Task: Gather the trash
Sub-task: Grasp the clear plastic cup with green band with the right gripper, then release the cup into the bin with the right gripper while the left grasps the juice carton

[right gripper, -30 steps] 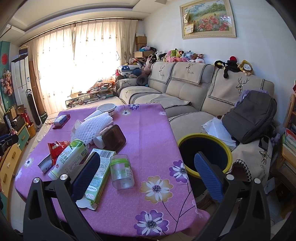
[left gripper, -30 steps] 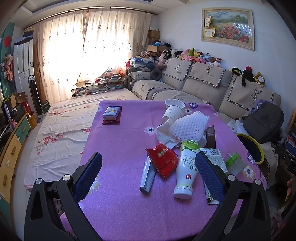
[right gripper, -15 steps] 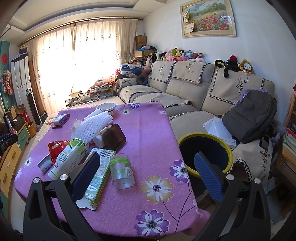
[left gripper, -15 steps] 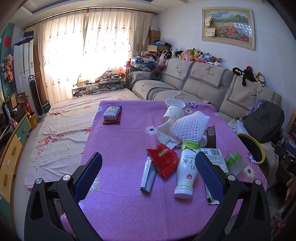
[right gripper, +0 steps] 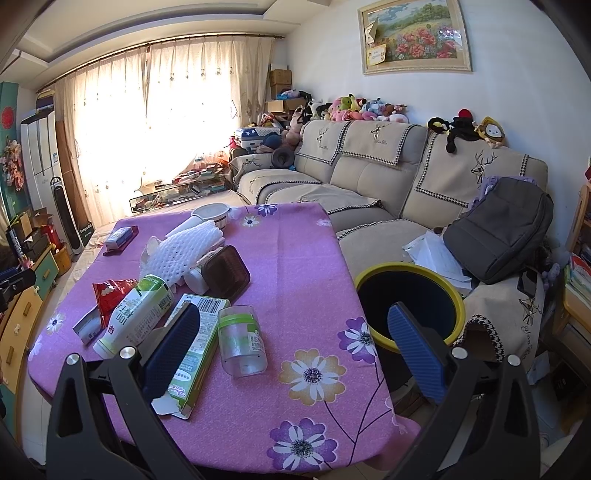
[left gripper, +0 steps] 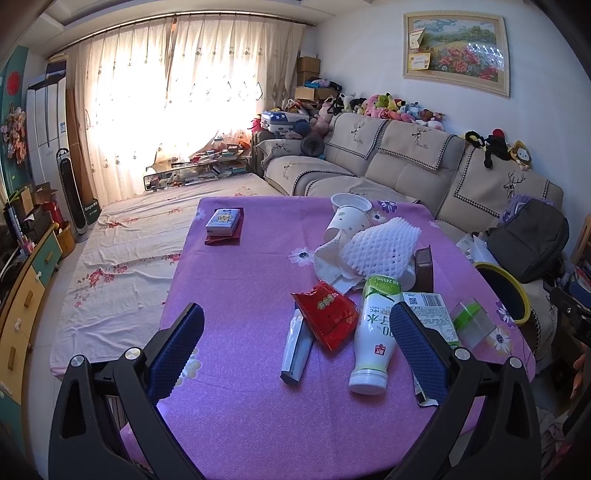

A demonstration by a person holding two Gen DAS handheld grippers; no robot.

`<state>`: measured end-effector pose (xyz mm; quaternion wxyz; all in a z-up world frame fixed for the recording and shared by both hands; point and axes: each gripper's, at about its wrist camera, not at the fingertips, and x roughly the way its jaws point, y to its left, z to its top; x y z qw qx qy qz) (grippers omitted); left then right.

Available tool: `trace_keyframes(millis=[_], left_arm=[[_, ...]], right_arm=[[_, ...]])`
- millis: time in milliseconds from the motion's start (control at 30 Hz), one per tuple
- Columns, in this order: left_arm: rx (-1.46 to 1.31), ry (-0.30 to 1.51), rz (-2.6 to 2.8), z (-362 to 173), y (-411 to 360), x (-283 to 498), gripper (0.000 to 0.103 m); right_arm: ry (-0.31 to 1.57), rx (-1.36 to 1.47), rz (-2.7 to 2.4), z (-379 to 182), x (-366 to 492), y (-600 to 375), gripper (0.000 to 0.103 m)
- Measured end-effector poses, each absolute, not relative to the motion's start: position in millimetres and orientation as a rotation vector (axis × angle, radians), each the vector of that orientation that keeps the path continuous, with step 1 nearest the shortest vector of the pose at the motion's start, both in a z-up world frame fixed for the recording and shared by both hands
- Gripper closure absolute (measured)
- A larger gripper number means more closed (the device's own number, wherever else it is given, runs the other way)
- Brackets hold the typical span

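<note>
From where I sit, this is a lived-in home living room. A beige sofa [right gripper: 369, 192] with deer-embroidered covers runs along the wall, a row of plush toys [right gripper: 354, 109] lined up on its backrest. A framed flower painting [right gripper: 415, 35] hangs above, and sheer curtains [left gripper: 177, 103] cover a bright window. I also see a backpack [right gripper: 498, 236] on the sofa, a tower fan [left gripper: 72, 195], and a desk [left gripper: 243, 288] under a purple floral cloth.

Left tool [left gripper: 295, 350] and right tool [right gripper: 291, 347] both gape wide, holding nothing.
</note>
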<state>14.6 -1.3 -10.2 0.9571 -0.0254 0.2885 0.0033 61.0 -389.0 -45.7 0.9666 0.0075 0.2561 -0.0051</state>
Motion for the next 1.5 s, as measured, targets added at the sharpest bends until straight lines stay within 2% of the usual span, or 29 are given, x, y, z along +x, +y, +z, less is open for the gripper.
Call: trace_keyframes(millis=[267,600,700,933,1000,1033,1167,1300,1433,1500], left_arm=[[-0.042,0.608,0.001,-14.2,3.3,38.5,0.004],[-0.03,0.624,0.002,-17.9,11.6,132.5,0.004],[-0.037,0.62,-0.015,-18.2,11.2,152.8,0.004],[-0.061,0.641,-0.043,-27.5,10.5,183.5,0.004],[-0.06,0.651,-0.049,-31.7,7.3,186.9,0.004],[-0.059,0.656,-0.05,-33.6,6.1,188.2,0.004],[-0.056,0.663,-0.055,-37.6,2.1,189.0,0.004],[-0.049,0.656,-0.065,-35.5,-1.8,186.2,0.004],[-0.035,0.644,-0.082,-29.1,-10.8,175.7,0.004],[-0.032,0.642,-0.094,-26.3,-15.7,170.5,0.004]], right_arm=[[0.566,0.019,0.004,-57.3,79.2,-387.9,0.006],[0.757,0.035,0.123,-98.3,134.0,-367.1,0.006],[0.813,0.032,0.172,-109.9,146.0,-359.2,0.011],[0.898,0.013,0.201,-126.0,162.5,-354.8,0.032],[0.912,0.017,0.214,-129.6,165.7,-354.4,0.041],[0.919,0.031,0.225,-131.6,167.3,-355.3,0.053],[0.919,0.046,0.255,-129.5,167.0,-358.1,0.055],[0.862,0.089,0.284,-101.7,167.0,-378.5,0.056],[0.826,0.075,0.124,-72.7,196.1,-434.7,0.055],[0.872,0.058,-0.021,-78.9,229.1,-475.9,0.055]])
